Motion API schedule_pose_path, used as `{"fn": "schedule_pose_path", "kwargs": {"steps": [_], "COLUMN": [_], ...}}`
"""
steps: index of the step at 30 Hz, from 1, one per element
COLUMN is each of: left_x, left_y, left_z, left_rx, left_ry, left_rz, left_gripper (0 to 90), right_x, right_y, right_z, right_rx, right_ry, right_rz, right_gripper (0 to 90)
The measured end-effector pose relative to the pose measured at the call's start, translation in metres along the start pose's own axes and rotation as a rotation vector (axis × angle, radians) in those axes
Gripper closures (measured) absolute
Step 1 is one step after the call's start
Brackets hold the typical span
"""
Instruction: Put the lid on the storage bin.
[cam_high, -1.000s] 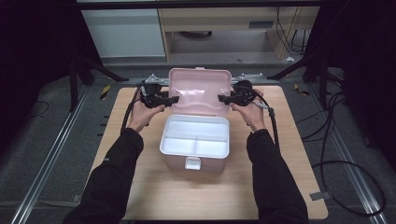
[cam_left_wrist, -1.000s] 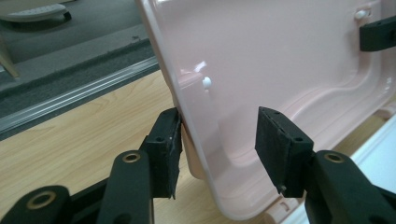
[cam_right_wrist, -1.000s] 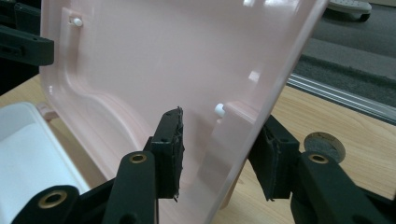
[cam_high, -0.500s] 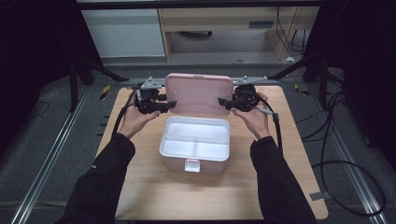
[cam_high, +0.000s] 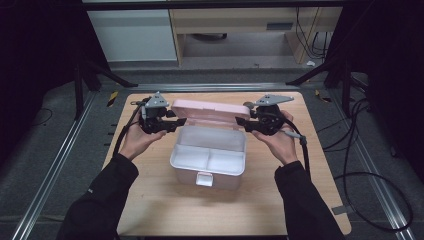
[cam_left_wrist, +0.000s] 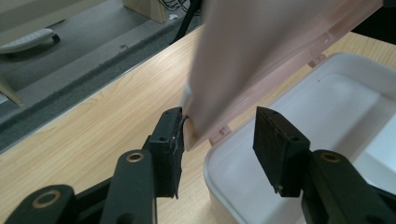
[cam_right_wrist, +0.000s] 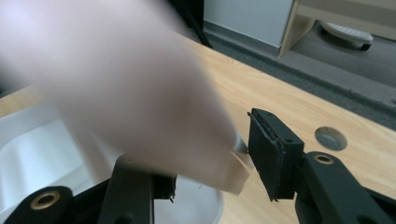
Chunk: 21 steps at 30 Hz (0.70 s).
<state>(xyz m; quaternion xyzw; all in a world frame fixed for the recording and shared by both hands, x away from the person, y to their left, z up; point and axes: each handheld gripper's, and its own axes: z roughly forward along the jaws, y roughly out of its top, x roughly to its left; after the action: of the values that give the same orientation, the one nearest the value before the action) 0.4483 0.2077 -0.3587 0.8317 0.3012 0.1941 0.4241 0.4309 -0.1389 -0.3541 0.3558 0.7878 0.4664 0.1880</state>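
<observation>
White box base (cam_high: 209, 159) with 2 compartments sits mid-tabletop (cam_high: 165, 210), latch toward the person, pink lid (cam_high: 204, 113) hinged at the far edge and tilted partway over it. Left gripper (cam_high: 176, 123) and right gripper (cam_high: 241, 123) flank the lid's 2 side edges - jaws about half open, each lid corner between them, left lid corner against 1 pad, but firm clamping I cannot tell. Thin stiff plastic, probably light and slick - best held at the lid's side edges near the free corners.

Readable text: none in any view.
Pink lid (cam_high: 205, 111): plain, no lettering visible.
White box (cam_high: 209, 158): no label or brand visible.
Table (cam_high: 165, 210): bare wood grain, no markings.
</observation>
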Motion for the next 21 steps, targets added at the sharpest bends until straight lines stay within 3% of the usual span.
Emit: {"fn": "schedule_pose_path", "kwargs": {"steps": [9, 15, 21], "left_x": [-0.008, -0.021, -0.027], "left_y": [-0.018, -0.036, -0.054], "left_z": [-0.02, -0.029, -0.038], "left_rx": [-0.003, 0.018, 0.038], "left_ry": [0.025, 0.044, 0.053], "left_rz": [-0.007, 0.009, 0.004], "left_gripper": [48.1, 46.8, 45.6], "right_x": [0.012, 0.025, 0.026], "right_y": [-0.023, -0.043, -0.056], "right_z": [-0.015, -0.023, -0.029], "right_rx": [0.024, 0.071, 0.098], "right_ry": [0.027, 0.046, 0.036], "right_rz": [-0.02, -0.049, -0.049], "right_gripper": [50.6, 48.3, 46.6]}}
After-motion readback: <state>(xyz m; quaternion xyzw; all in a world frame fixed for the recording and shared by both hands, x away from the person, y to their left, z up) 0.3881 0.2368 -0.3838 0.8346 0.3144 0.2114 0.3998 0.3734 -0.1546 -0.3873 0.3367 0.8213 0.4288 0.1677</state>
